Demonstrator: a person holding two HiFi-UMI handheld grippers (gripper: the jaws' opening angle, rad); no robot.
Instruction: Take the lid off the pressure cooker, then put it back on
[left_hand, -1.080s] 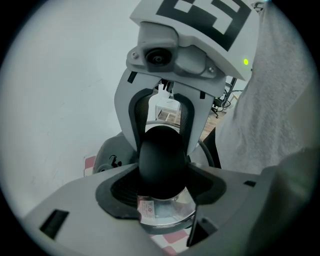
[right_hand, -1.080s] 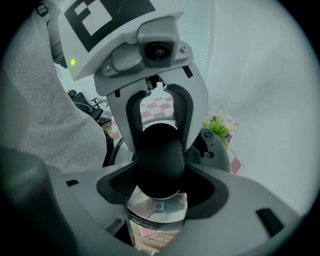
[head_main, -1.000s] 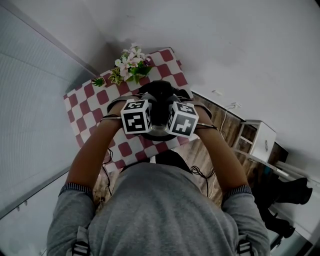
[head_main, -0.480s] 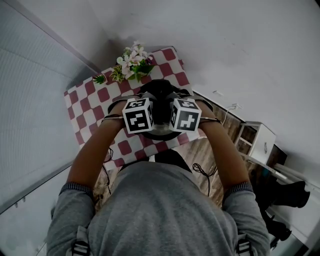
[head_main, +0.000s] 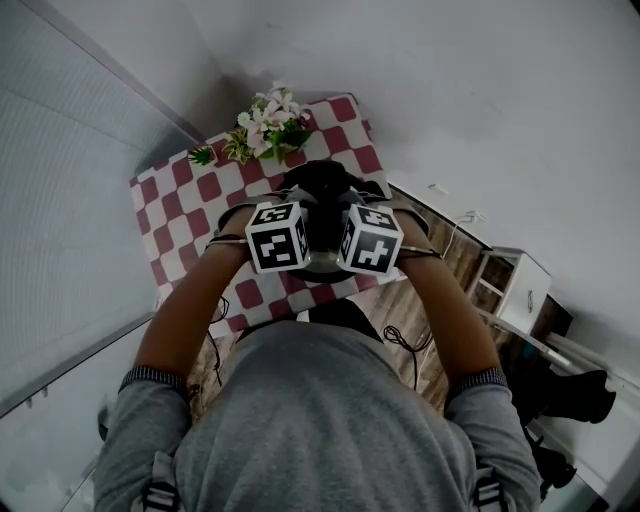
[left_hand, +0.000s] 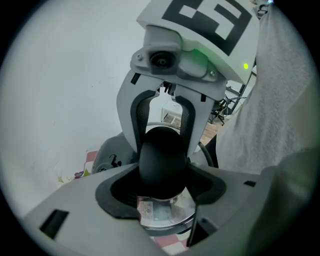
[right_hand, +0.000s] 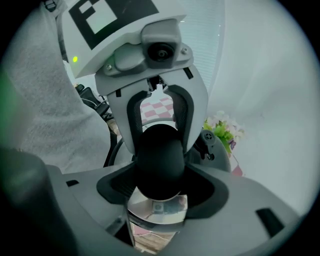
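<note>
The steel pressure cooker (head_main: 322, 268) stands on a red-and-white checked table (head_main: 180, 215), straight below my hands. The black handle (head_main: 318, 195) rises from its shiny lid (left_hand: 167, 220). My left gripper (left_hand: 161, 172) and right gripper (right_hand: 159, 170) meet over it from opposite sides, marker cubes side by side. In the left gripper view the rounded black handle (left_hand: 161, 160) fills the gap between the pads, with the right gripper's white fingers (left_hand: 131, 125) flanking its far side. The right gripper view shows the same handle (right_hand: 159, 160), held the same way. The cooker body is mostly hidden.
A bunch of flowers (head_main: 268, 125) lies at the table's far edge, just behind the cooker. White walls close in on the left and back. To the right is wooden floor (head_main: 445, 265) with cables, and a small white cabinet (head_main: 520, 285).
Both grippers stay on the handle in the same spot. The marker cubes have tilted very slightly; nothing else has moved.
</note>
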